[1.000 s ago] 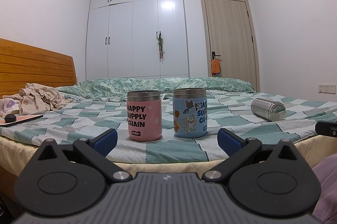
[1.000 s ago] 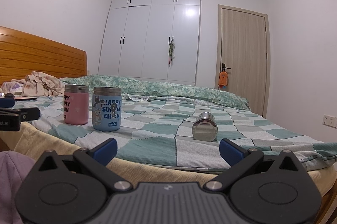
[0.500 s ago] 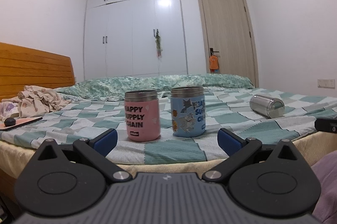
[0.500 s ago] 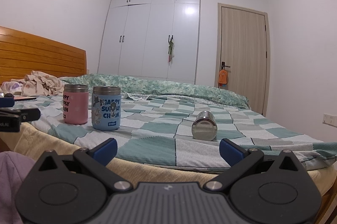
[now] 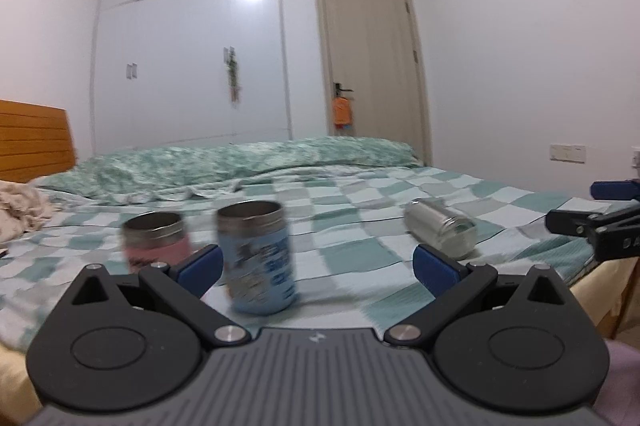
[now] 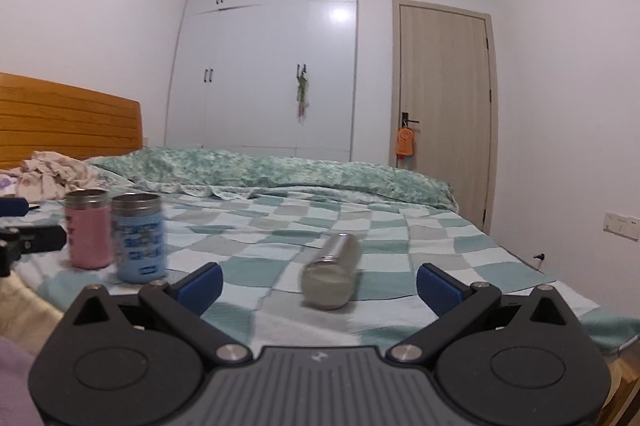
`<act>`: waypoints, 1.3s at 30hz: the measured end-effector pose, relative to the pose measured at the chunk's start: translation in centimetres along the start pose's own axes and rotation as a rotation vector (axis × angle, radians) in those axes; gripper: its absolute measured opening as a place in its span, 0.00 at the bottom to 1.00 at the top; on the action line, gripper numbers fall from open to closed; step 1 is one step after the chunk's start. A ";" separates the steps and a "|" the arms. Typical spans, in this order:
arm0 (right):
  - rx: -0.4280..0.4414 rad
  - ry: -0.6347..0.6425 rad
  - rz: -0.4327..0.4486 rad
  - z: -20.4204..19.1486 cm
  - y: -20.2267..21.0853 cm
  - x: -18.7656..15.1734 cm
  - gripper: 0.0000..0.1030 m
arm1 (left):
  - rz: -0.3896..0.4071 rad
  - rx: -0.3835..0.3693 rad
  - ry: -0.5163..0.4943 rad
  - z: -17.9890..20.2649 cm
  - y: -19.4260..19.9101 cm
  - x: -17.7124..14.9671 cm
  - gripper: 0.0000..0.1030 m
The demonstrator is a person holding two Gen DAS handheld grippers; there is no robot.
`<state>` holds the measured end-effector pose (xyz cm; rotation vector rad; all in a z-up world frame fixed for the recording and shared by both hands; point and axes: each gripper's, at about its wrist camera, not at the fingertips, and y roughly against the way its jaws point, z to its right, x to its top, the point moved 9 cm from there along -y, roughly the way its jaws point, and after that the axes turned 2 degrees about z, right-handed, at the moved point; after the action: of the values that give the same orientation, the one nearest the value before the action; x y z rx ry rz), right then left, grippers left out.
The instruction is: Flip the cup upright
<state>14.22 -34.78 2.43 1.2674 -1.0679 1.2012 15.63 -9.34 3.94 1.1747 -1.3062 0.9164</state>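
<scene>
A bare steel cup [image 6: 334, 276] lies on its side on the checked bedspread, its end toward my right gripper [image 6: 319, 282], which is open and empty just short of it. The same cup shows in the left wrist view [image 5: 440, 228], lying at the right. My left gripper [image 5: 316, 266] is open and empty, close in front of the upright blue cup [image 5: 259, 258]. An upright pink cup [image 5: 154, 240] stands just left of the blue one. Both upright cups also show in the right wrist view, pink [image 6: 88, 230] and blue [image 6: 138, 238].
The cups are on a bed with a green-and-white checked spread [image 6: 400, 238] and a rolled quilt [image 6: 280, 173] behind. A wooden headboard [image 6: 68, 121] and crumpled cloth [image 6: 52, 173] are at the left. A wardrobe [image 6: 272, 57] and door [image 6: 444, 105] stand beyond.
Both grippers have moved forward and up toward the bed. The left one has swung right, closer to the blue cup. The right one has come closer to the lying steel cup. The cups have not moved.
</scene>
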 end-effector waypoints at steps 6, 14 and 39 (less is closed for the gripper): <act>0.002 0.010 -0.064 4.5 -4.0 0.2 1.00 | -0.094 -0.077 -0.007 3.9 -6.3 2.5 1.00; 0.046 -0.025 -0.186 11.1 -11.2 0.3 1.00 | -0.299 -0.139 -0.015 10.2 -16.4 4.3 1.00; 0.082 -0.088 -0.302 16.0 -17.8 -0.6 1.00 | -0.810 -0.154 0.083 15.8 -28.1 -2.3 0.62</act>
<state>32.84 -49.63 0.64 1.4975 -0.8588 0.9747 39.19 -30.27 -3.16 1.3610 -0.7010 0.2592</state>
